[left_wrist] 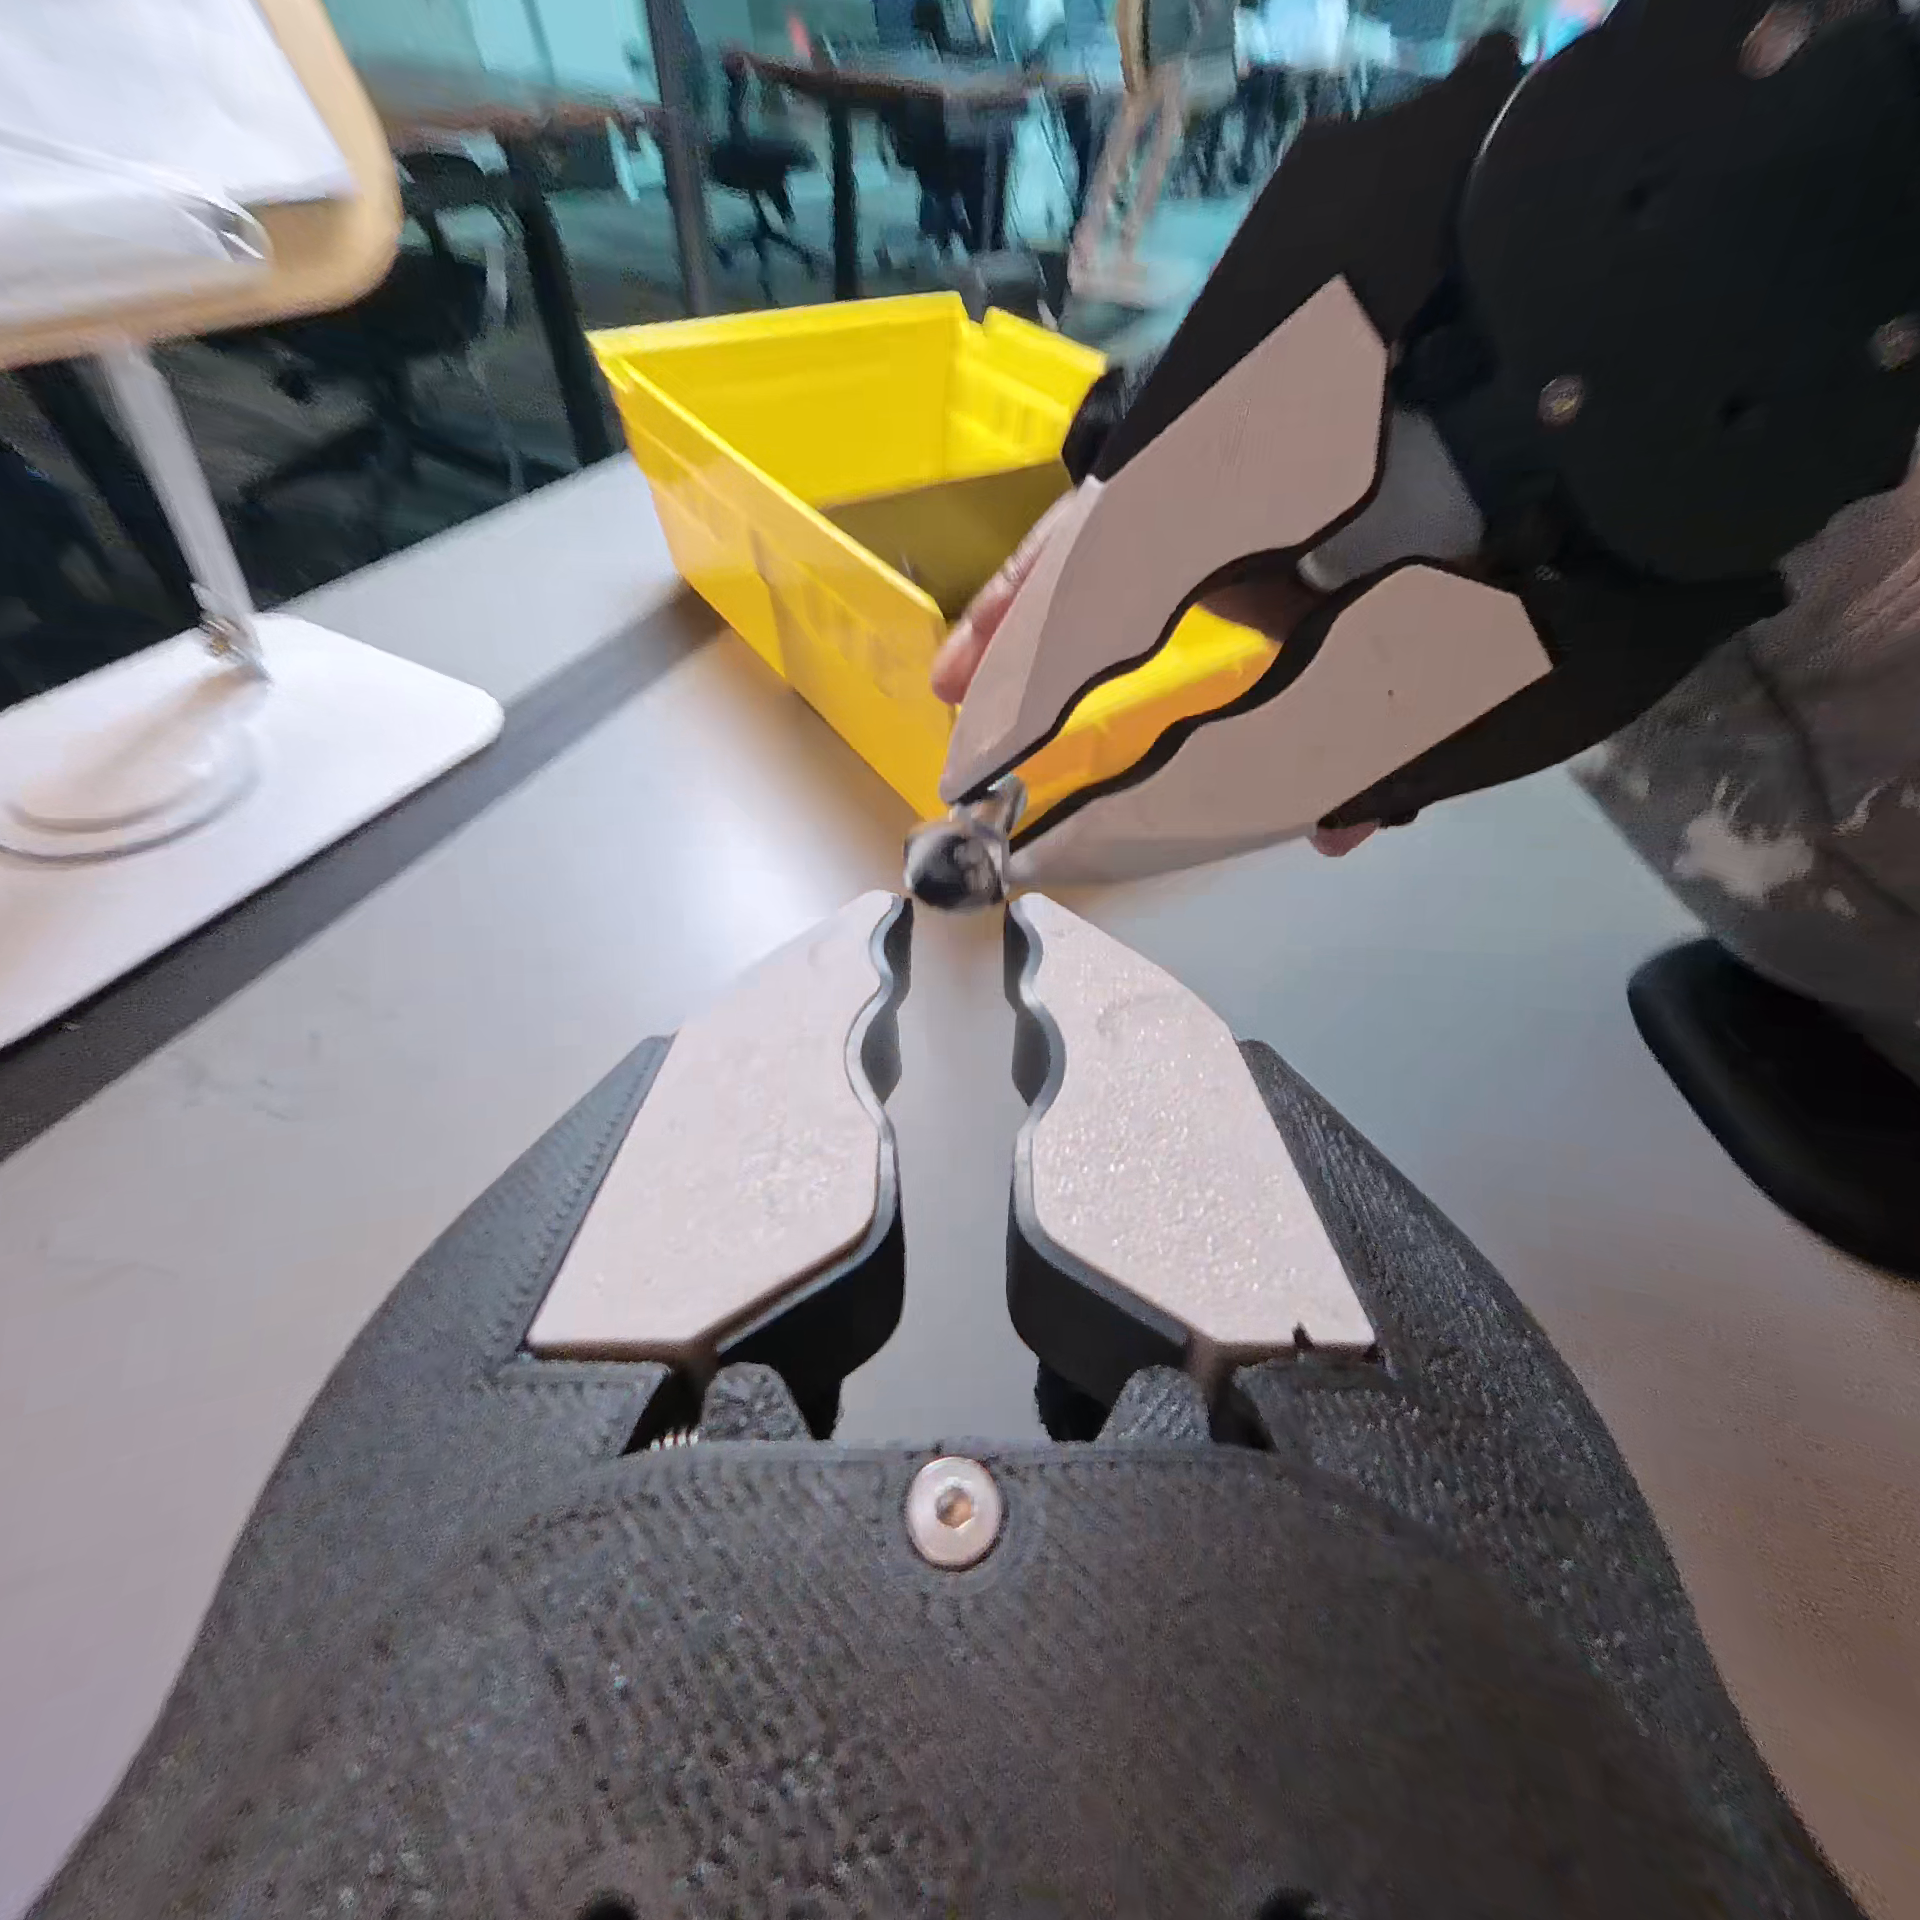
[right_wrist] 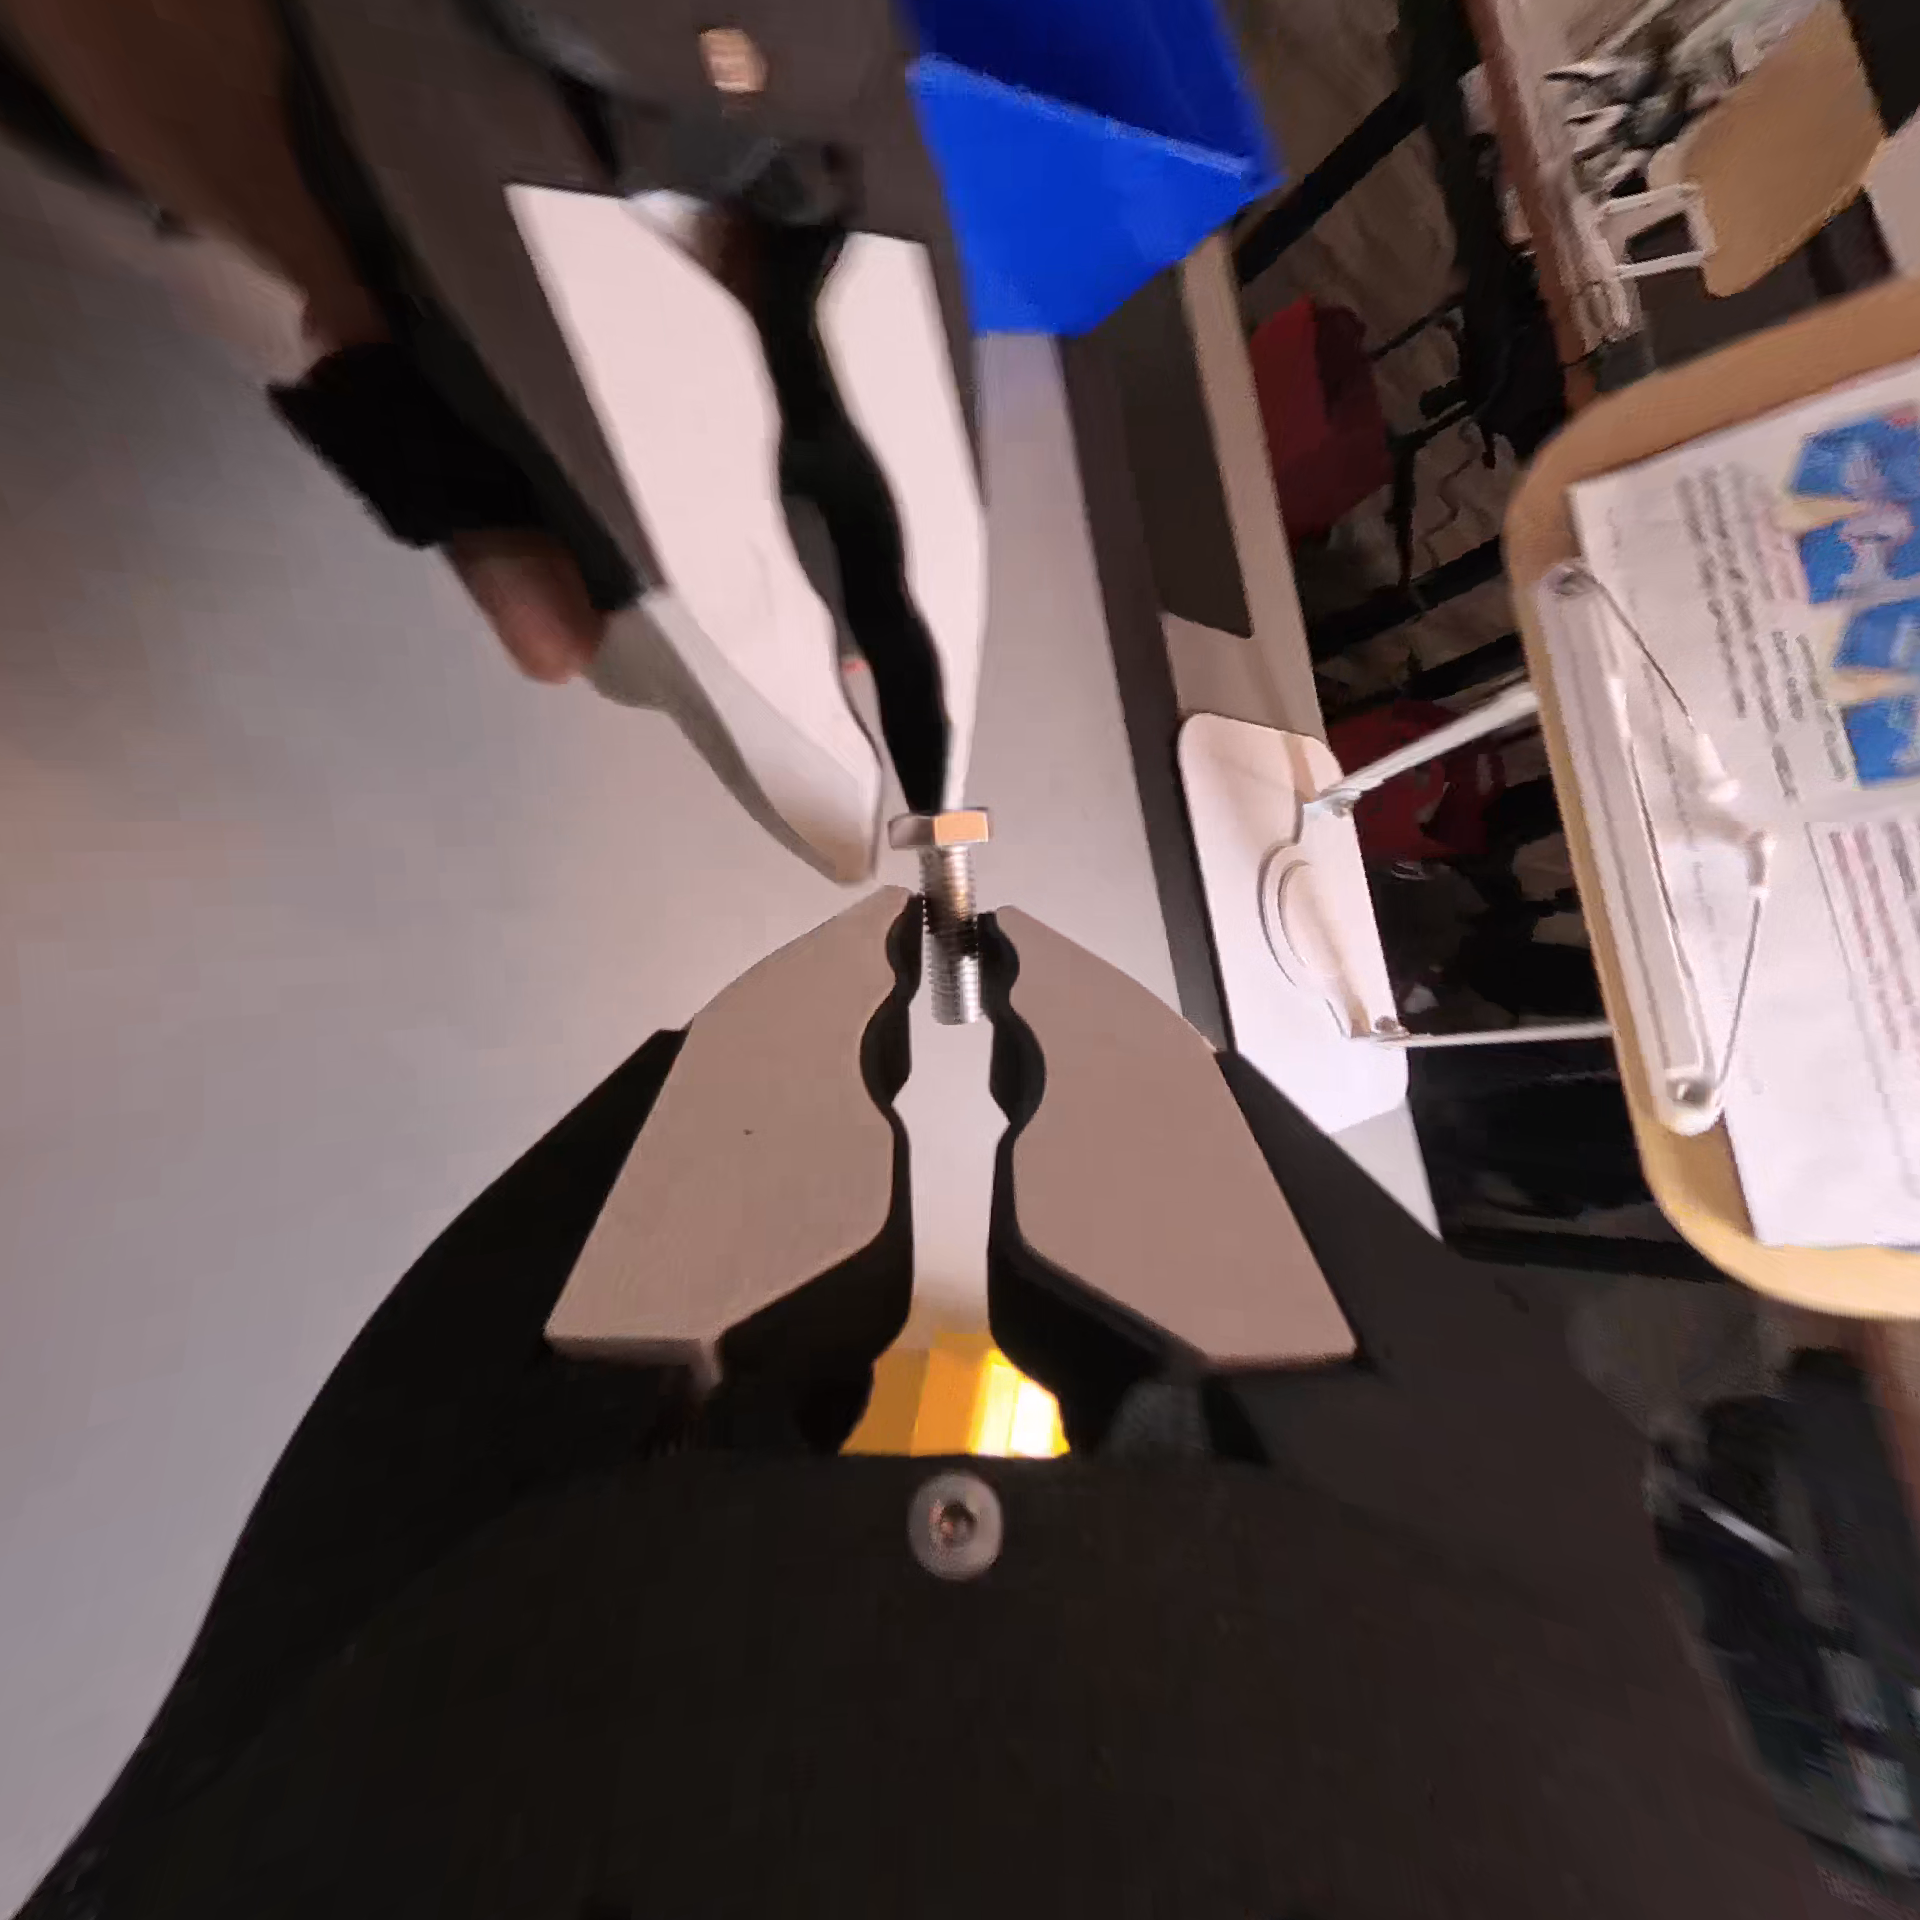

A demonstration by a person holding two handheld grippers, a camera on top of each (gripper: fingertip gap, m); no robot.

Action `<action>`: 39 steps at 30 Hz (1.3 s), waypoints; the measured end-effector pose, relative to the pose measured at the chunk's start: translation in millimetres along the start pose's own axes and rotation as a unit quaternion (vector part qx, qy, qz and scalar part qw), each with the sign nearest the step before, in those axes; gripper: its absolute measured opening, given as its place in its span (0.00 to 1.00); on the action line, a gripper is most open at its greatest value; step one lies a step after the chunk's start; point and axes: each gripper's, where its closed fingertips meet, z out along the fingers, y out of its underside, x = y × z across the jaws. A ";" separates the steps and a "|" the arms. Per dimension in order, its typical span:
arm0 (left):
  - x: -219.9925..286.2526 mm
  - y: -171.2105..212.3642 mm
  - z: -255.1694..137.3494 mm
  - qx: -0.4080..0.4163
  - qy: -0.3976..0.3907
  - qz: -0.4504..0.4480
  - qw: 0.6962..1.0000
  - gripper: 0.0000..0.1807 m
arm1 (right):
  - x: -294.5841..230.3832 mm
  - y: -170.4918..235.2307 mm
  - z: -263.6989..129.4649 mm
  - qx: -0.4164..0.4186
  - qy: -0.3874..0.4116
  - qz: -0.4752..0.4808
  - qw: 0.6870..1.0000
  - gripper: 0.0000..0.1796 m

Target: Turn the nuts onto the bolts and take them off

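Above the pale grey tabletop [left_wrist: 520,1039], the right gripper [right_wrist: 948,925] clamps the threaded shank of a silver hex-head steel bolt [right_wrist: 948,914], whose head meets the left gripper [left_wrist: 956,906], its tips slightly apart, before a yellow plastic bin [left_wrist: 790,457].

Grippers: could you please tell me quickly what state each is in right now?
Left gripper: open, tips just short of the bolt head.
Right gripper: shut on the bolt.
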 end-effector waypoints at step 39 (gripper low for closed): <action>-44.7 -58.6 -53.8 0.120 -0.092 0.025 0.988 0.13 | 185.3 153.1 -126.1 -0.132 0.221 0.355 0.899 0.12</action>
